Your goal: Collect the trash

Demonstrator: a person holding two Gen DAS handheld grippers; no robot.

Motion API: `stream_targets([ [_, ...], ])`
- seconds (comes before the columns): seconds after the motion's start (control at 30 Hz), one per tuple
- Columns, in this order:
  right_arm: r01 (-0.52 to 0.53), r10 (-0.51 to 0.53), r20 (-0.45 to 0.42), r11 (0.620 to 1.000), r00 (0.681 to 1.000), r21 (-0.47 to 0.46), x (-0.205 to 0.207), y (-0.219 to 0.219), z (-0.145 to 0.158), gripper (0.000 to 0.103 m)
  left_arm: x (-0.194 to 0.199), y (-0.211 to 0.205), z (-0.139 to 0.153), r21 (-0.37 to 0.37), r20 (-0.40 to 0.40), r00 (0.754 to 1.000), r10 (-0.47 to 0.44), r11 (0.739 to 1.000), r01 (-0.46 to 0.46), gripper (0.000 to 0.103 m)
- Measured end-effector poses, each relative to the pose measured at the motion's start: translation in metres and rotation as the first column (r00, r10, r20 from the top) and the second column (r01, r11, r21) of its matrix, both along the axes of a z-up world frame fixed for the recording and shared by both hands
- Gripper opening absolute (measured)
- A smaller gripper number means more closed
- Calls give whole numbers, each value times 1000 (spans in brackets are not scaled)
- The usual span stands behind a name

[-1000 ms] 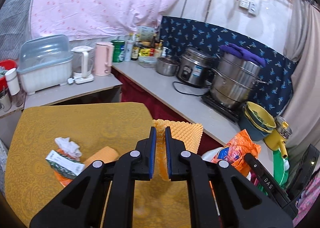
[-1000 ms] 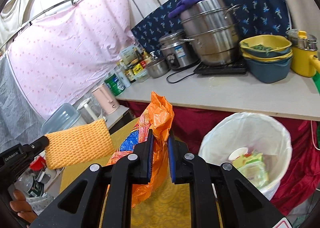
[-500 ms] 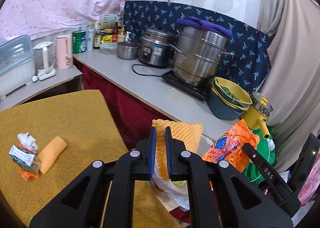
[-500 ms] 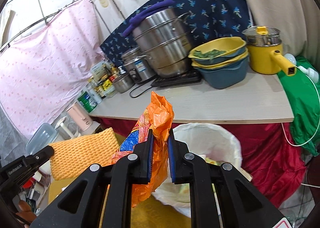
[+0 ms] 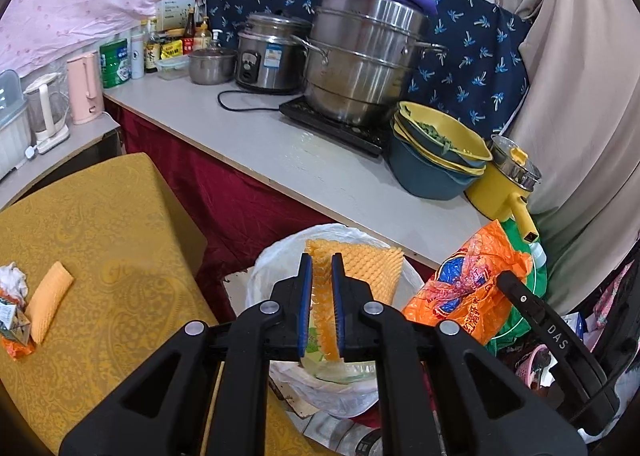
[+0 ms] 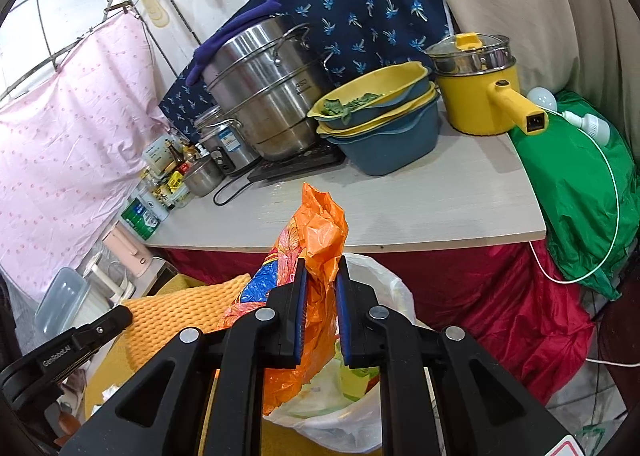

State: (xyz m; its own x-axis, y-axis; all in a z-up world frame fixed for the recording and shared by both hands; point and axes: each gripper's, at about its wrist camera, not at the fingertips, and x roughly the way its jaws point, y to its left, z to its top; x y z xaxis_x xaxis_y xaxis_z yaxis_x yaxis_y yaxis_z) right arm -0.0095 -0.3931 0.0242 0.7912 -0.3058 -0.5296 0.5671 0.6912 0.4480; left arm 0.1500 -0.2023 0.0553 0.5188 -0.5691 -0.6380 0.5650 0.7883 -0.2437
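My left gripper (image 5: pixel 320 268) is shut on a yellow foam net sleeve (image 5: pixel 368 272) and holds it right over the white-lined trash bin (image 5: pixel 276 260). My right gripper (image 6: pixel 322 272) is shut on a crumpled orange plastic wrapper (image 6: pixel 316 224), held above the same bin (image 6: pixel 384 288). The wrapper (image 5: pixel 468 284) also shows in the left wrist view, to the right of the bin. The sleeve (image 6: pixel 176 312) shows at the lower left of the right wrist view. More trash lies on the yellow table (image 5: pixel 100 224): a small orange foam piece (image 5: pixel 48 304), a white crumpled tissue (image 5: pixel 12 280) and a carton (image 5: pixel 12 324).
A grey counter (image 5: pixel 280 160) with a red skirt stands behind the bin, holding a big steel steamer pot (image 5: pixel 360 68), a rice cooker (image 5: pixel 268 52), stacked bowls (image 5: pixel 436 156) and a yellow pot (image 5: pixel 504 184). A green bag (image 6: pixel 580 184) sits at the right.
Both grippers have swung right from the yellow table to above the trash bin, still holding the foam sleeve and the orange wrapper. The table trash has slid to the left edge of the view.
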Motion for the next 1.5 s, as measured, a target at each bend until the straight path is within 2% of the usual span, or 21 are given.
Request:
stream_targets([
  [0.03,2,-2,-3,1000,1000,1,0,-2,-2,13,3,-3,-4,-7,-17,1000,-3,1000,3,12],
  [0.13,5,-5,-10,1000,1000,7,1,-6,-7,13,10,-7,-11,-3,-30,999,20,1000,-21,34],
  [0.3,-10,10,-18,1000,1000,13,8,-6,-12,13,19,-3,-18,15,-43,998,42,999,-41,38],
  [0.37,-24,24,-21,1000,999,18,14,-4,-14,14,20,4,-20,22,-41,997,62,998,-61,50],
  [0.5,-58,59,-32,998,998,21,28,4,-19,18,23,16,-23,23,-52,995,87,996,-86,55],
  [0.53,-65,66,-34,998,997,20,32,7,-20,19,23,20,-24,27,-53,994,93,995,-92,57],
  [0.67,-78,79,-36,997,996,24,43,16,-21,39,22,31,-22,38,-26,993,116,993,-115,67],
  [0.9,-107,107,-33,994,994,20,47,32,-17,44,23,52,-20,31,-15,988,150,988,-150,70],
  [1.1,-155,157,-61,987,986,33,48,53,-30,44,19,71,-25,54,-5,986,169,984,-169,70],
  [1.3,-243,248,-127,968,960,56,56,88,-61,44,13,109,-61,109,-56,976,212,973,-205,71],
  [1.5,-303,309,-204,951,929,58,81,111,-90,44,12,122,-100,174,-101,967,235,961,-215,71],
])
